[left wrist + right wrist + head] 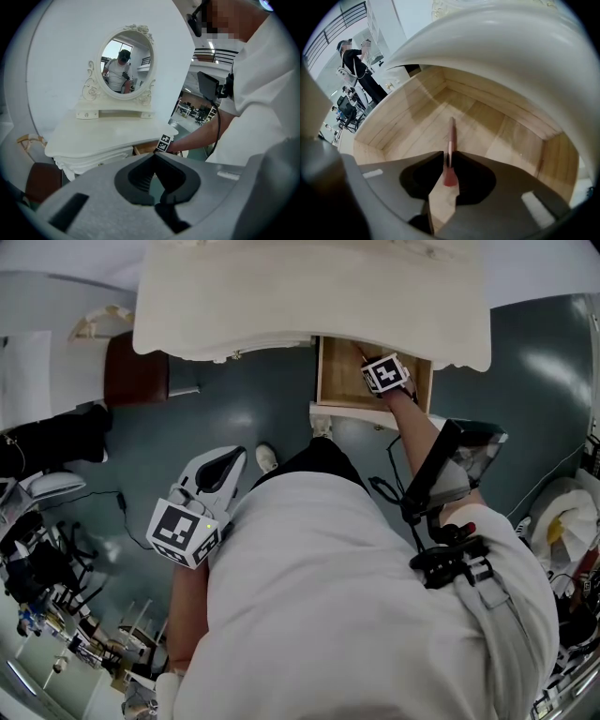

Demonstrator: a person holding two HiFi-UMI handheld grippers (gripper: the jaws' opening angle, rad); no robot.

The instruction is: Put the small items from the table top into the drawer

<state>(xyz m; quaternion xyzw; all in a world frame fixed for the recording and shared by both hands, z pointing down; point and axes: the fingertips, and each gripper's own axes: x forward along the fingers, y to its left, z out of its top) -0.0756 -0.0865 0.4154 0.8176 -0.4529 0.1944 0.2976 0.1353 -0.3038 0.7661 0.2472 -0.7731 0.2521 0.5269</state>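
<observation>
The wooden drawer (342, 381) stands pulled out under the white dressing table top (309, 296). My right gripper (367, 357) reaches into it, its tips partly hidden under the table edge. In the right gripper view a slim pinkish-red stick (451, 136) stands between the jaws of the right gripper (448, 157), over the bare drawer floor (497, 126). The jaws are slightly apart and a thin gap shows beside the stick. My left gripper (228, 465) hangs low by my left side, away from the table. Its jaws (154, 157) meet at the tip with nothing between them.
An oval mirror (124, 63) stands at the back of the table top (103, 133). A brown seat (136, 371) sits left of the table. A cable (122, 507) lies on the floor. A person (356, 65) stands far off at the left.
</observation>
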